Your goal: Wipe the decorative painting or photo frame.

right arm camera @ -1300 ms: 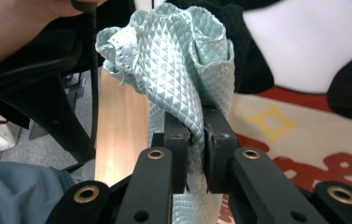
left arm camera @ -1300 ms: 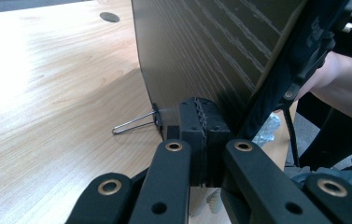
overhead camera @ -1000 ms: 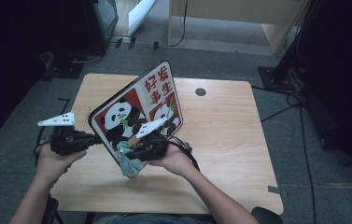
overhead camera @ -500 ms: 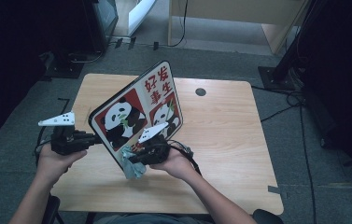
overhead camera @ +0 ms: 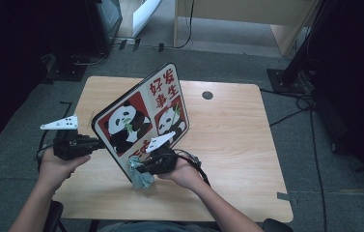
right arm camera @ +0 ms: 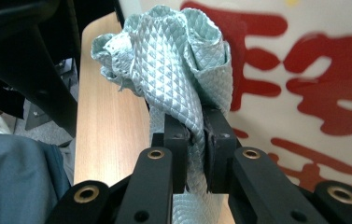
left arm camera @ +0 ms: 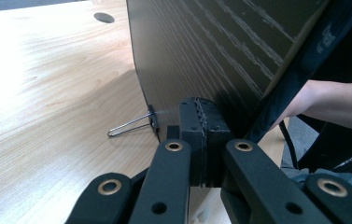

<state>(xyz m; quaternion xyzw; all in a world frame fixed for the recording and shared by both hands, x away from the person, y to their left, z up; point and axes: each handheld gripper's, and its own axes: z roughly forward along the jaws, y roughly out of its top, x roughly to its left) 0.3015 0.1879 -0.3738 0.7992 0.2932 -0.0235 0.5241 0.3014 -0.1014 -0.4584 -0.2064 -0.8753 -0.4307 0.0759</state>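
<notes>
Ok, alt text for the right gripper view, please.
The right gripper pinches a bunched pale green quilted cloth against a white board with red characters. Wooden table lies at left.

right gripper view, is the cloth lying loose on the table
No, the pale green quilted cloth is pinched between the jaws of the right gripper, bunched up against the panda board.

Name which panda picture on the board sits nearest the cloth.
The right panda: it lies just above the right gripper holding the cloth at the board's lower edge. The left panda sits toward the left gripper.
</notes>
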